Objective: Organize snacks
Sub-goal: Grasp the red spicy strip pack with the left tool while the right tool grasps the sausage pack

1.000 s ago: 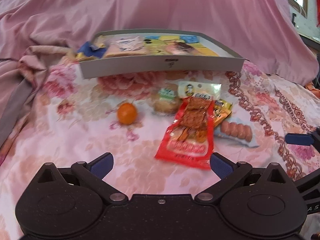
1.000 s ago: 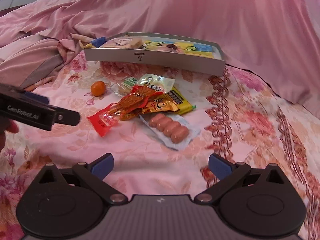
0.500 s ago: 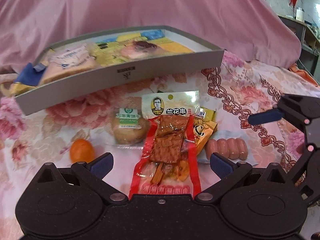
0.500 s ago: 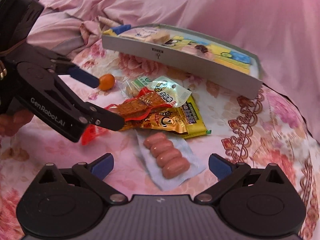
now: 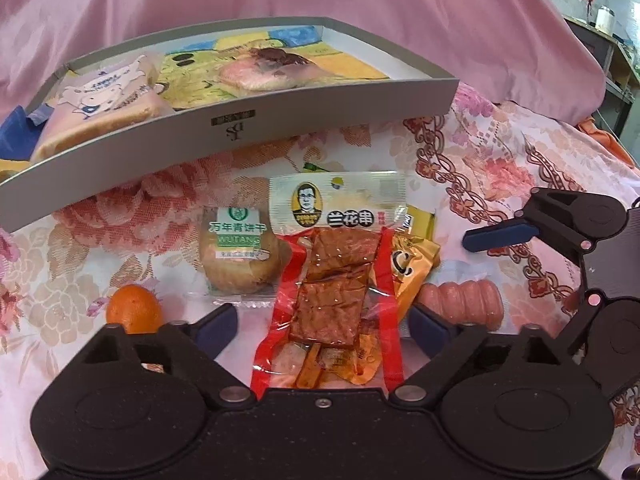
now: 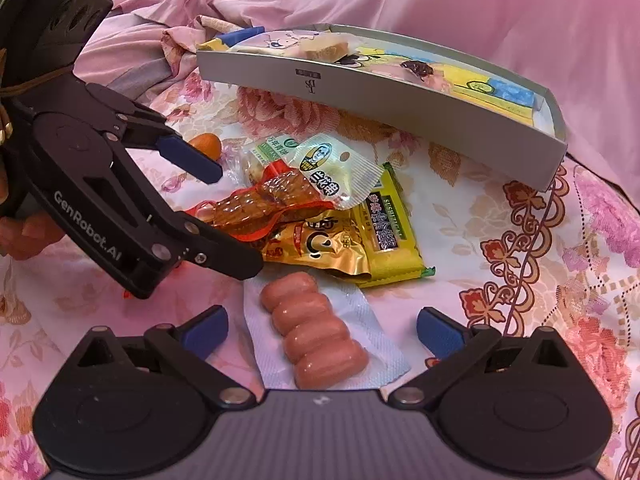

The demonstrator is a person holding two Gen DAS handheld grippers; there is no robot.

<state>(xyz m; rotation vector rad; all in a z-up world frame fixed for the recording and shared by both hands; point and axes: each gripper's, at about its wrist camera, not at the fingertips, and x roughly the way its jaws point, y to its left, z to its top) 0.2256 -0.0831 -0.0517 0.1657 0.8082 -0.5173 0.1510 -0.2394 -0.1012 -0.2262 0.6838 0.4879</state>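
– Blue-padded fingers first: how do the tools stand?
– Left tool [image 5: 322, 324]: spread, its jaws now closing from their widest set. The red packet [image 5: 332, 300] lies between the pads, which do not yet press it. Right tool [image 6: 322, 330]: spread wide, with the sausage pack [image 6: 316, 344] lying between its fingers, untouched.
– What has changed?
– A second ago the snack pile lay well ahead of both tools. Both have since come in low over it, each lined up on its own packet.
– And around them?
– Round biscuit [image 5: 240, 256] and orange [image 5: 134, 308] lie just left of the red packet. The gold packet [image 6: 320, 248] and green-yellow packet [image 6: 384, 232] lie beneath it. Beyond stands the grey tray [image 5: 240, 132], already holding some snacks, on the floral bedspread [image 5: 500, 168].
– Meaning for the task?
– Probably a double pick-up is starting; the loose snacks are not yet in the tray.
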